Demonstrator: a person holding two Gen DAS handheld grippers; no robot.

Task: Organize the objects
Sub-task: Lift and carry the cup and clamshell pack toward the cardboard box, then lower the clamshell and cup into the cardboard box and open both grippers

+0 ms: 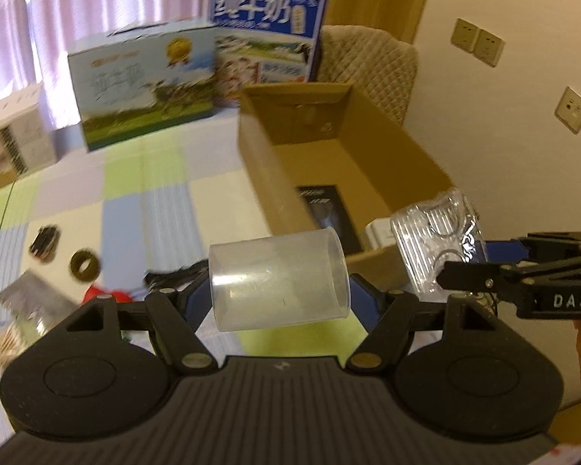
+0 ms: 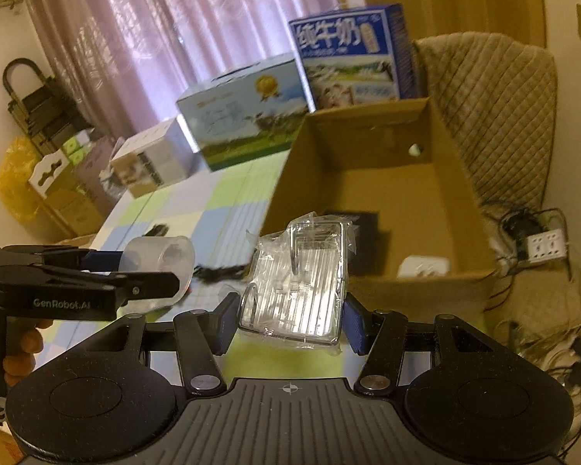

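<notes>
My left gripper [image 1: 281, 294] is shut on a clear plastic cylinder [image 1: 279, 279], lifted above the checked tablecloth. My right gripper [image 2: 290, 319] is shut on a clear plastic packet [image 2: 298, 290] of hooks, raised near the front wall of an open cardboard box [image 2: 461, 178]. In the left wrist view the packet [image 1: 434, 240] and right gripper [image 1: 468, 267] hang at the right, beside the box [image 1: 259, 162]. The cylinder [image 2: 159, 259] and left gripper [image 2: 135, 275] show at the left of the right wrist view. Inside the box lie a black pack [image 2: 362, 228] and a white item [image 2: 424, 265].
On the tablecloth [image 1: 135, 201] lie a tape ring [image 1: 84, 265], a small dark object [image 1: 44, 242], a red item [image 1: 104, 292] and a silver packet [image 1: 31, 294]. Milk cartons [image 1: 143, 81] stand at the back. A padded chair [image 2: 495, 116] and a power strip [image 2: 544, 246] sit right of the box.
</notes>
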